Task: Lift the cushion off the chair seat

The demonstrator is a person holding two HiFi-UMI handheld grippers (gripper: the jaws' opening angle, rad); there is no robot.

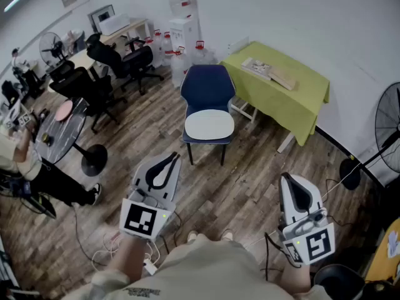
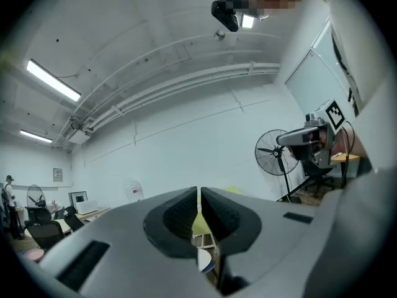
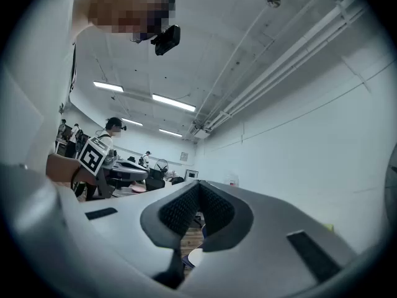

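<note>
A white round-cornered cushion (image 1: 209, 125) lies flat on the seat of a dark blue chair (image 1: 207, 86) in the middle of the head view. My left gripper (image 1: 172, 157) hangs well short of the chair, lower left of it, jaws shut on nothing. Further right and lower, my right gripper (image 1: 287, 177) is also shut and empty. In the left gripper view the black pads (image 2: 184, 215) meet at the tips of the gripper (image 2: 198, 193). The right gripper view shows the same closed tips (image 3: 198, 185), with a sliver of the cushion (image 3: 193, 257) below.
A table with a lime-green cloth (image 1: 282, 85) stands right of the chair, papers on it. Water jugs (image 1: 178, 58) and a dispenser sit behind it. Black office chairs (image 1: 115, 64) and a round table (image 1: 61, 130) fill the left. A standing fan (image 1: 390, 136) is at far right. Cables (image 1: 103, 245) trail on the wooden floor.
</note>
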